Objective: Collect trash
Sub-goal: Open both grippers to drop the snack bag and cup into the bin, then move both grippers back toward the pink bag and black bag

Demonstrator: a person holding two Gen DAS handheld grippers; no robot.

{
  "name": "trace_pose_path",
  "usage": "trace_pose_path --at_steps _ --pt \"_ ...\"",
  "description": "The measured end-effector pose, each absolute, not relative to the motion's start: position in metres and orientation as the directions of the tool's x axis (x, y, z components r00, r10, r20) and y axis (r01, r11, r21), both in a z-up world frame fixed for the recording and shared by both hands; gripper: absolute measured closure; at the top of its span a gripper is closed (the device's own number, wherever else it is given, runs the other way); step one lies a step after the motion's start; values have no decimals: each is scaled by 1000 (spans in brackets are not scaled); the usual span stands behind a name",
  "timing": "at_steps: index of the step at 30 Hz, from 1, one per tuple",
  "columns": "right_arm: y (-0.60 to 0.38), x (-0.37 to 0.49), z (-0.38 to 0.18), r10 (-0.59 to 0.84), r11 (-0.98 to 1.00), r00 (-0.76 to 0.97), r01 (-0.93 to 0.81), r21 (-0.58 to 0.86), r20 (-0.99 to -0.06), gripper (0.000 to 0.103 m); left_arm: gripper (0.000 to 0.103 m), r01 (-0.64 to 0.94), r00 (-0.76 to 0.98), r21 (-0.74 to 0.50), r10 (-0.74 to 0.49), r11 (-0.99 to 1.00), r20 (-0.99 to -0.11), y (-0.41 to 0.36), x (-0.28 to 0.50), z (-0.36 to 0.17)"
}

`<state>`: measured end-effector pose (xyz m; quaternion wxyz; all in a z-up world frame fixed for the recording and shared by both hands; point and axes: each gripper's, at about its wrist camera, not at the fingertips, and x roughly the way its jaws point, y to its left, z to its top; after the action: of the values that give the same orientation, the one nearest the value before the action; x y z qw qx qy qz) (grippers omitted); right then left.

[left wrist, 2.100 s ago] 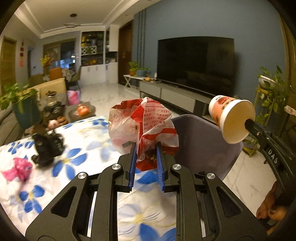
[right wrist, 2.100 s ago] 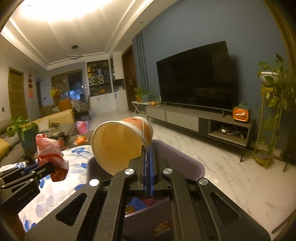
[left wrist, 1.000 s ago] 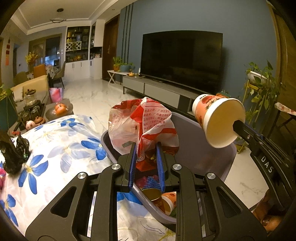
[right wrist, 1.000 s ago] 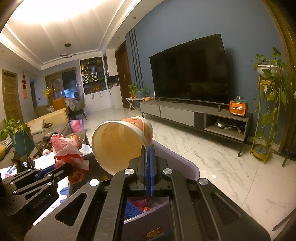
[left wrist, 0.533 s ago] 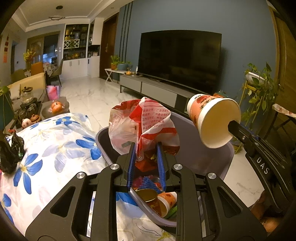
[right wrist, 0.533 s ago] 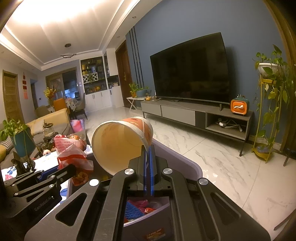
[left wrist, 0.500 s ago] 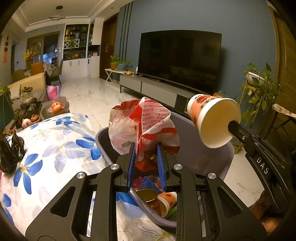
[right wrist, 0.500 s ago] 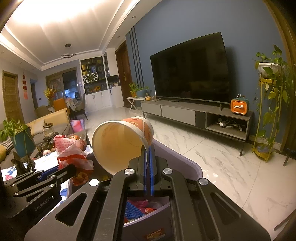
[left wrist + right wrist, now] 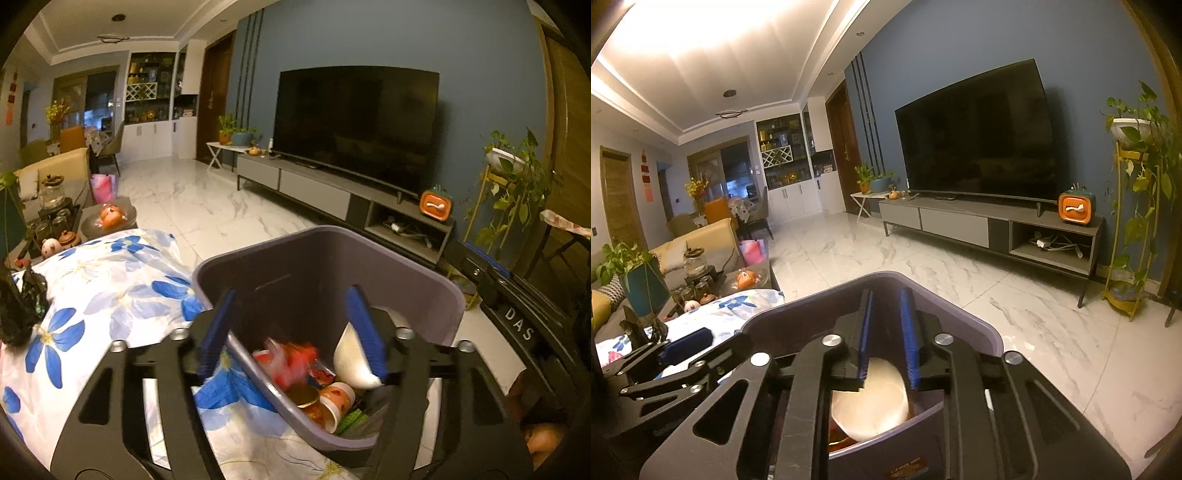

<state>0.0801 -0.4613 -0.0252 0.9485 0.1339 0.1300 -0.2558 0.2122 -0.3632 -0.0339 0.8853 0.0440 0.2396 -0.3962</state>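
Observation:
A grey-purple trash bin [image 9: 436, 291] [image 9: 979, 328] stands at the edge of the flowered tablecloth. My left gripper [image 9: 291, 332] hovers over it, its jaws opening and holding nothing. The red-and-white plastic bag [image 9: 291, 360] is blurred inside the bin below them. My right gripper [image 9: 886, 336] is also above the bin, jaws opening a little, nothing between the pads. The paper cup [image 9: 870, 398] [image 9: 352, 354] lies inside the bin beneath it. Another small cup [image 9: 338, 400] and scraps lie at the bin's bottom.
A table with a blue-flower cloth [image 9: 110, 295] lies left of the bin, with a black object [image 9: 18, 310] at its left edge. A tea tray [image 9: 55, 218] and plant [image 9: 639, 277] stand further left. A TV console [image 9: 997, 225] and plant stand [image 9: 1130, 221] line the far wall across marble floor.
Both grippers opened. The plastic bag dropped from the left one and the paper cup from the right one, both into the bin. Neither hand moved.

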Motion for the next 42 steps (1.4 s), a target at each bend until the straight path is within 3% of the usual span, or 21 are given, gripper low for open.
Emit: trace_pose_path --at_steps 3,6,13,22,42 --pt "-459 78 -24 -457 831 835 524 186 -307 69 27 698 593 -134 -673 703 -441 -351 213 -32" --pt "-455 73 -22 -464 830 836 526 187 -292 51 22 672 622 -138 -656 727 -427 -335 213 -29" --pt "-438 66 -22 -464 840 844 516 169 -269 32 15 559 723 -118 -552 821 -415 -292 207 -28" --pt "-411 64 -23 -442 858 855 491 148 -271 23 11 375 826 -82 -373 924 -422 -212 201 -36" --pt "-294 107 -8 -220 960 937 258 112 -269 23 11 42 905 -98 -79 994 -419 -47 209 -34"
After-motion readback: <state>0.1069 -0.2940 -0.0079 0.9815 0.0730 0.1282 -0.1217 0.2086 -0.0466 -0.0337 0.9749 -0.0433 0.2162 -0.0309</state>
